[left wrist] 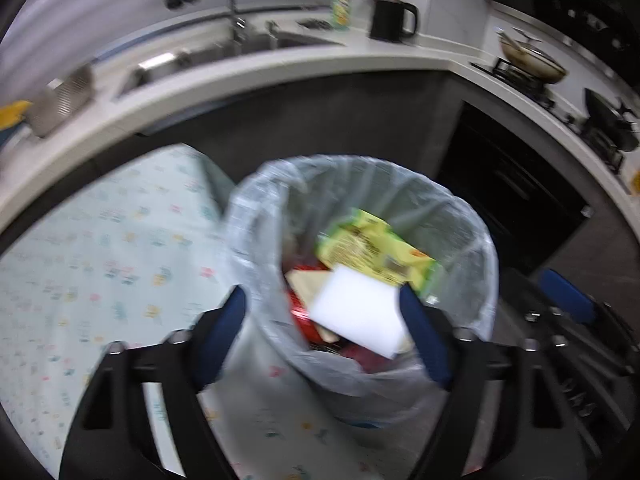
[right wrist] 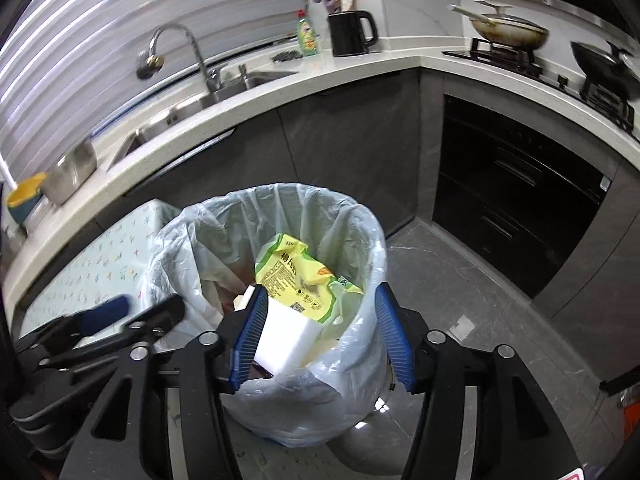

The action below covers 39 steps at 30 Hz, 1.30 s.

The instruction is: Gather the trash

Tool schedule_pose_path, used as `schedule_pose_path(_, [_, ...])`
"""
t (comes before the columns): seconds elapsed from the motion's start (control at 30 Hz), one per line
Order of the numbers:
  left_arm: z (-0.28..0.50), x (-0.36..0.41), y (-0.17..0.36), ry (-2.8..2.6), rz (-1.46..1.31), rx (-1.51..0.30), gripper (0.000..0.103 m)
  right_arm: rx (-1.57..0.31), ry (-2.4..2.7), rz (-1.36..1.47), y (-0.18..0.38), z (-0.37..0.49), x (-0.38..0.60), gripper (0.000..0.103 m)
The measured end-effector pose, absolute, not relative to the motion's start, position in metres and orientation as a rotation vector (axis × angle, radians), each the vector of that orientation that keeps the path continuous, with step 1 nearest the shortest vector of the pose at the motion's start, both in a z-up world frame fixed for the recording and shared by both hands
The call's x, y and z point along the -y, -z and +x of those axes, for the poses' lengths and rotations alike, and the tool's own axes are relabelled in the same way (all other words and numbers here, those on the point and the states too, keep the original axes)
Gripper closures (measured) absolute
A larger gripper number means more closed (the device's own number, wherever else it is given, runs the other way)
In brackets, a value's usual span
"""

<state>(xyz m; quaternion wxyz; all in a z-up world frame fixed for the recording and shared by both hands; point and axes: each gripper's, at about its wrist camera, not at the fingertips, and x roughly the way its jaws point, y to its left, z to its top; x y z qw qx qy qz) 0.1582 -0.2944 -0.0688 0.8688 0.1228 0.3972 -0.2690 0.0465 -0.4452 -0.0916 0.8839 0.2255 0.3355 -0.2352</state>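
Both grippers, left (left wrist: 322,312) and right (right wrist: 320,328), stand released over the bin (right wrist: 360,216), where a white block (right wrist: 286,338), seemingly light and soft, lies at 6 o'clock of the yellow wrapper (right wrist: 296,276), best pinched across its flat faces.

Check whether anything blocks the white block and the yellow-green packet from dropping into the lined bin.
Nothing visible does. The white block and the yellow-green packet already lie inside the bag-lined bin on other trash. The left gripper and the right gripper are both open above the bin's mouth, gripping nothing.
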Motion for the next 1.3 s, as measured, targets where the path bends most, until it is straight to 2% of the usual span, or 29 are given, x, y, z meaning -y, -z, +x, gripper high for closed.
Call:
schedule_pose_path(0.03, [0.156,0.292,0.065,0.568,0.257,-0.818,0.011,-0.698,0.496,0.469,0.09,0.044,0.446,0.047])
schedule_pose_path(0.07, [0.156,0.29,0.062,0.581,0.253,-0.817,0.011,-0.697,0.498,0.462,0.088,0.042,0.446,0.047])
schedule_pose_path(0.3, [0.15,0.269,0.05,0.525,0.264,-0.798,0.011,-0.692,0.476,0.433,0.074,0.033,0.431,0.045])
schedule_pose_path(0.4, [0.148,0.256,0.045,0.501,0.25,-0.798,0.011,-0.681,0.465,0.432,0.065,0.028,0.422,0.039])
schedule_pose_path(0.9, [0.134,0.179,0.026,0.386,0.176,-0.803,0.011,-0.727,0.445,0.25,0.038,0.024,0.349,0.025])
schedule_pose_path(1.3, [0.12,0.13,0.021,0.313,0.137,-0.798,0.01,-0.747,0.399,0.218,0.036,0.018,0.307,0.021])
